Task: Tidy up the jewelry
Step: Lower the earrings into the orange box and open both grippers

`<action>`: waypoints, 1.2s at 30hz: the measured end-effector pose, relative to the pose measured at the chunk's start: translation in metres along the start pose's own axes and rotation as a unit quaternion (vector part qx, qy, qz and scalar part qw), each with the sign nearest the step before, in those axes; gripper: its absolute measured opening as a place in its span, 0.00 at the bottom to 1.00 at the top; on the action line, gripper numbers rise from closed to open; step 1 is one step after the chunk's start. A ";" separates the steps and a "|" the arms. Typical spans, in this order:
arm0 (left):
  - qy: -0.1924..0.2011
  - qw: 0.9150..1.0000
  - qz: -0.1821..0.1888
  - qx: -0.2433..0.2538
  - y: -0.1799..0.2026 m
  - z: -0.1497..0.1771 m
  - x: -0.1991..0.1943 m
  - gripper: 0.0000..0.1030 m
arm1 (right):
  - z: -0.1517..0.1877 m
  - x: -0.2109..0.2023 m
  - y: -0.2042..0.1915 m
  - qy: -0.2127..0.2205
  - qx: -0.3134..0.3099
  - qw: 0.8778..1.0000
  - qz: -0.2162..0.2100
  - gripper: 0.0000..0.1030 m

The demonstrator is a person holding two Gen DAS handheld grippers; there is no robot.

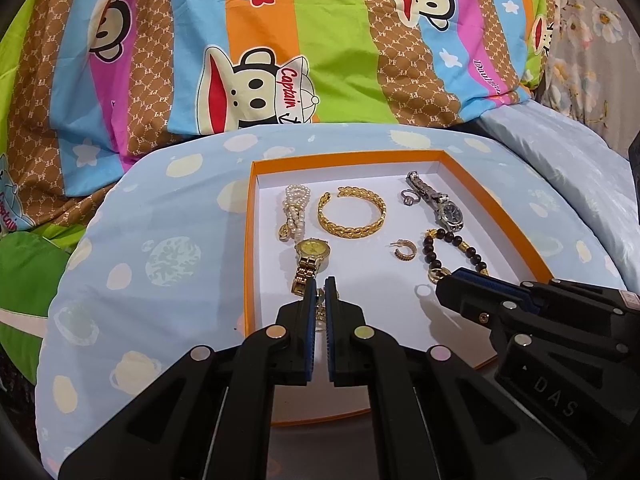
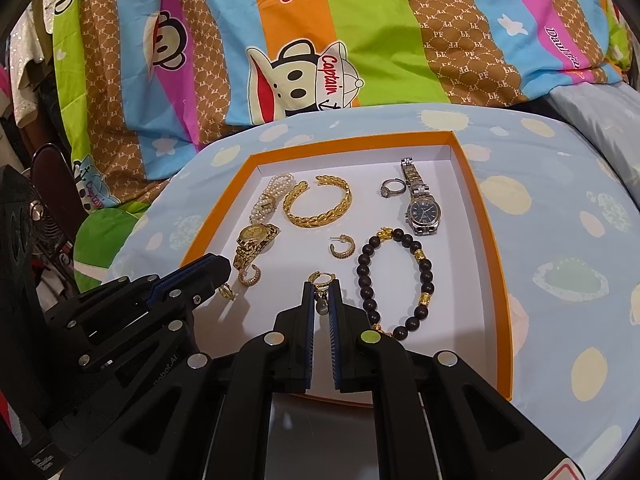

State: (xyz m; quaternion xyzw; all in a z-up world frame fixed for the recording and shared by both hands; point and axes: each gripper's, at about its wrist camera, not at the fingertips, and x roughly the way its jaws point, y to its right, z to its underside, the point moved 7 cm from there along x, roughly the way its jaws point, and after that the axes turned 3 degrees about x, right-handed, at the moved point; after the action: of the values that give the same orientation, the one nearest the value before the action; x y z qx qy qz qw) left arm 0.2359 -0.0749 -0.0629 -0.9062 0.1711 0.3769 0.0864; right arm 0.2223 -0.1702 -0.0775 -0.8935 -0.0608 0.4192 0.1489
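An orange-rimmed tray (image 1: 344, 158) (image 2: 352, 138) with a white floor lies on a blue cushion. In it are a pearl bracelet (image 1: 296, 208), a gold bangle (image 1: 352, 216), a silver watch (image 1: 440, 204), a ring (image 1: 409, 199), a gold watch (image 1: 310, 260), a gold hoop earring (image 1: 404, 249) and a dark bead bracelet (image 2: 396, 284). My left gripper (image 1: 320, 284) is low over the tray's near left, shut on a small gold earring (image 2: 227, 292). A second hoop (image 2: 250, 276) lies beside it. My right gripper (image 2: 322, 286) is shut on a gold drop earring (image 2: 322, 278), left of the beads.
The blue cushion (image 1: 160, 248) carries the tray on a bed. A striped cartoon quilt (image 1: 280, 40) rises behind it. A pale blue pillow (image 1: 560, 152) lies to the right. A dark fan-like object (image 2: 24, 220) stands at the far left.
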 end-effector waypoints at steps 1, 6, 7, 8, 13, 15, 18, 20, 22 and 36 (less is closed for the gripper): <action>0.000 1.000 0.000 -0.001 0.000 0.000 0.000 0.03 | 0.000 0.000 0.000 0.000 -0.001 1.000 0.001 0.07; -0.003 1.000 -0.001 -0.003 -0.002 0.001 0.002 0.03 | -0.001 0.001 0.001 0.002 -0.002 1.000 0.005 0.07; -0.003 1.000 -0.001 -0.003 -0.002 0.001 0.002 0.03 | -0.001 0.001 0.002 0.002 -0.002 1.000 0.006 0.07; -0.002 1.000 -0.001 -0.004 -0.002 0.001 0.002 0.03 | -0.001 0.002 0.002 0.002 -0.002 1.000 0.006 0.07; -0.005 1.000 -0.001 -0.009 -0.005 0.002 0.004 0.03 | -0.001 0.003 0.000 0.003 -0.010 1.000 0.010 0.07; -0.006 1.000 -0.001 -0.010 -0.005 0.002 0.004 0.04 | 0.000 0.004 -0.001 0.002 -0.017 1.000 0.013 0.07; -0.003 1.000 -0.001 -0.013 -0.006 0.002 0.003 0.05 | 0.001 0.006 -0.002 0.001 -0.019 1.000 0.015 0.07; -0.003 1.000 0.000 -0.014 -0.006 0.002 0.002 0.05 | 0.001 0.006 -0.002 0.002 -0.018 1.000 0.014 0.07; -0.002 1.000 0.001 -0.017 -0.006 0.001 0.002 0.05 | 0.000 0.006 -0.002 0.003 -0.018 1.000 0.015 0.07; 0.030 0.997 0.005 -0.076 -0.039 -0.007 -0.023 0.06 | -0.010 -0.026 0.010 0.047 0.000 0.999 0.017 0.09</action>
State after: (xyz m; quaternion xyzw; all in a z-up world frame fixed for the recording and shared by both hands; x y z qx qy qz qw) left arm 0.2402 -0.0355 -0.0407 -0.9203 0.1494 0.3615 0.0098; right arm 0.2131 -0.1878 -0.0562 -0.9133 -0.0390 0.3789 0.1444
